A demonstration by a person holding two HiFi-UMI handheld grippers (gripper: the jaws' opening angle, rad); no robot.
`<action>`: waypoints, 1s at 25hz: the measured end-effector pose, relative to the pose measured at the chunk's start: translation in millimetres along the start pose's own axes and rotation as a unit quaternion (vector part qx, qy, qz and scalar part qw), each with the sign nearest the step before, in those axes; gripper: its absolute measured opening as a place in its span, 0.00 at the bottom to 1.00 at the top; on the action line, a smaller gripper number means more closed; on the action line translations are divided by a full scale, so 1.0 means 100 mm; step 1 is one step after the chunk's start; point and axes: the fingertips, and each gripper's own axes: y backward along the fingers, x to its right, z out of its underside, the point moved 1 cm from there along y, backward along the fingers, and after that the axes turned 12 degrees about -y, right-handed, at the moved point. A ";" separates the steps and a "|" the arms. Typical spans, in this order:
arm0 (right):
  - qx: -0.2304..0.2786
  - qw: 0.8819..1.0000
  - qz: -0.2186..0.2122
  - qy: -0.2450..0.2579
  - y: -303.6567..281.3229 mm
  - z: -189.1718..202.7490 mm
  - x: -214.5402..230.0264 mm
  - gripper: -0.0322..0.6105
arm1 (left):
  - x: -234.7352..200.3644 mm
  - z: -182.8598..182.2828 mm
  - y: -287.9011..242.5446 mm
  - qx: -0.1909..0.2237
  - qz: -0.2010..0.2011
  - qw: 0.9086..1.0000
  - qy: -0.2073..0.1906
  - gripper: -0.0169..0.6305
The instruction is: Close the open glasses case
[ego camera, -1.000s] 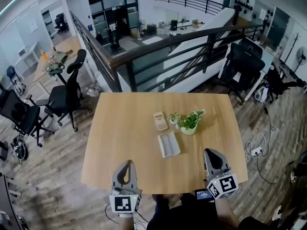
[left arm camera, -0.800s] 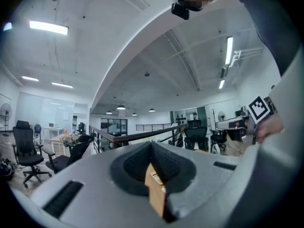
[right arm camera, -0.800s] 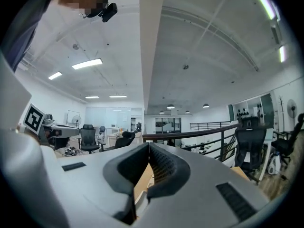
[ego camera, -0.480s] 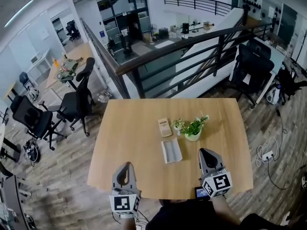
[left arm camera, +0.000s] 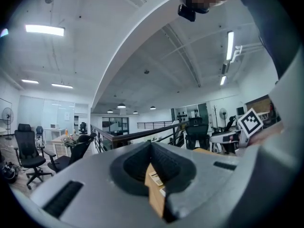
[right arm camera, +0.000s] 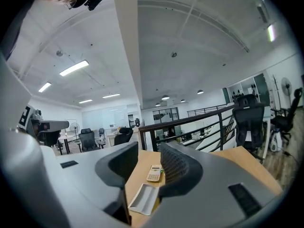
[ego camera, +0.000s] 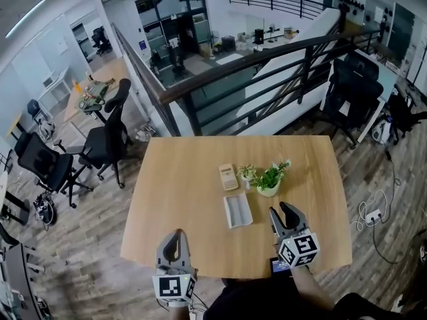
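The open glasses case [ego camera: 237,210] is pale grey and lies flat near the middle of the wooden table [ego camera: 180,179]. My right gripper [ego camera: 281,210] hovers over the table just right of the case. Its jaws have just been opening and stand open with nothing between them. In the right gripper view the case [right arm camera: 144,198] shows low in the gap of that gripper [right arm camera: 148,151], a little ahead of it. My left gripper [ego camera: 175,236] is shut and hangs at the table's near edge, left of the case. Its closed tips [left arm camera: 152,145] meet in the left gripper view.
A beige calculator [ego camera: 228,177] lies just beyond the case. A small potted plant [ego camera: 268,179] stands to its right. Behind the table runs a dark railing [ego camera: 267,52]. Office chairs [ego camera: 107,139] stand on the floor to the left and right.
The right gripper has opened its jaws and moved forward and left, closer to the case. The left gripper has stayed at the near edge.
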 end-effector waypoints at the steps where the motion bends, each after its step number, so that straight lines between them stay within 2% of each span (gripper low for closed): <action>1: -0.001 1.000 0.001 0.001 -0.02 0.00 0.02 0.29 | 0.00 0.01 0.00 -0.002 -0.001 1.000 0.000 0.03; 6: -0.024 1.000 0.003 -0.009 -0.26 0.18 0.12 0.29 | -0.07 0.06 0.05 -0.010 -0.008 1.000 0.000 0.03; 11: -0.097 0.994 0.020 -0.046 -0.78 0.88 0.38 0.29 | -0.08 0.16 0.14 -0.026 -0.012 1.000 0.001 0.03; 14: -0.160 0.983 0.032 -0.080 -1.16 1.42 0.52 0.29 | -0.10 0.21 0.20 -0.037 -0.016 0.999 0.002 0.03; 19: -0.253 0.954 0.075 -0.141 -1.46 2.29 0.78 0.29 | -0.15 0.28 0.34 -0.068 -0.016 0.998 0.001 0.03; 21: -0.275 0.947 0.092 -0.139 -1.50 2.48 0.89 0.29 | -0.18 0.29 0.40 -0.078 -0.024 0.997 -0.004 0.03; 25: -0.292 0.941 0.097 -0.142 -1.57 2.64 0.98 0.29 | -0.21 0.36 0.51 -0.097 -0.032 0.995 -0.004 0.02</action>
